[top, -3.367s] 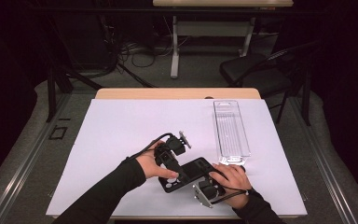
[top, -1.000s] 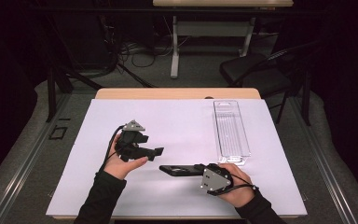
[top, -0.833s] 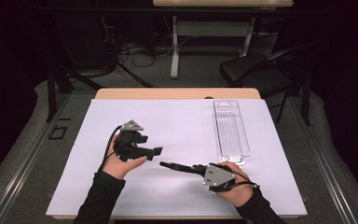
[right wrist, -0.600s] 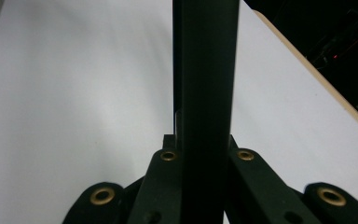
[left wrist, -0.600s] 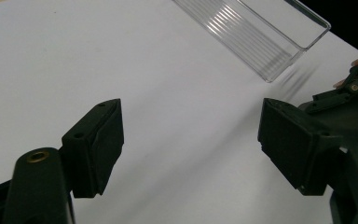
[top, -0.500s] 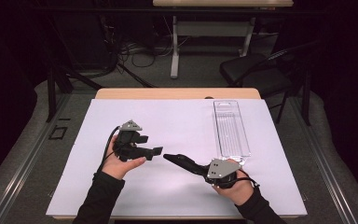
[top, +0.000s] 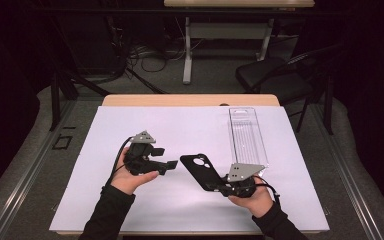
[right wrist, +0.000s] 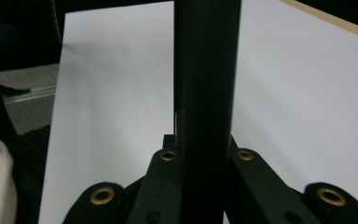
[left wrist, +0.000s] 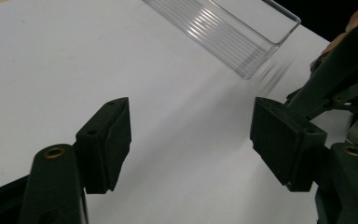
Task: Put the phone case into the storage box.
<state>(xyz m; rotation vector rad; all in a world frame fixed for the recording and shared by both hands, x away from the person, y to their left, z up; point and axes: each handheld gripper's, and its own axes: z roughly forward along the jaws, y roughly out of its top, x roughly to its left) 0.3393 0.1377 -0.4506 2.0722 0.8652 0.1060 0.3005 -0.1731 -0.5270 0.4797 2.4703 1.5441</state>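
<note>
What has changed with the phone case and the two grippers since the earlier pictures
The right gripper has swung the black phone case up off the white mat, tilted toward the left gripper; its jaws are shut on the case's edge. The left gripper, which earlier lay beside the case, moved left, and its empty jaws have just been closing a little. The clear tray stayed put.

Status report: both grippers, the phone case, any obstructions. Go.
Right gripper shut on black phone case, lifted off the table. Left gripper open, jaws just closing, nothing between. Clear tray stands apart.
</note>
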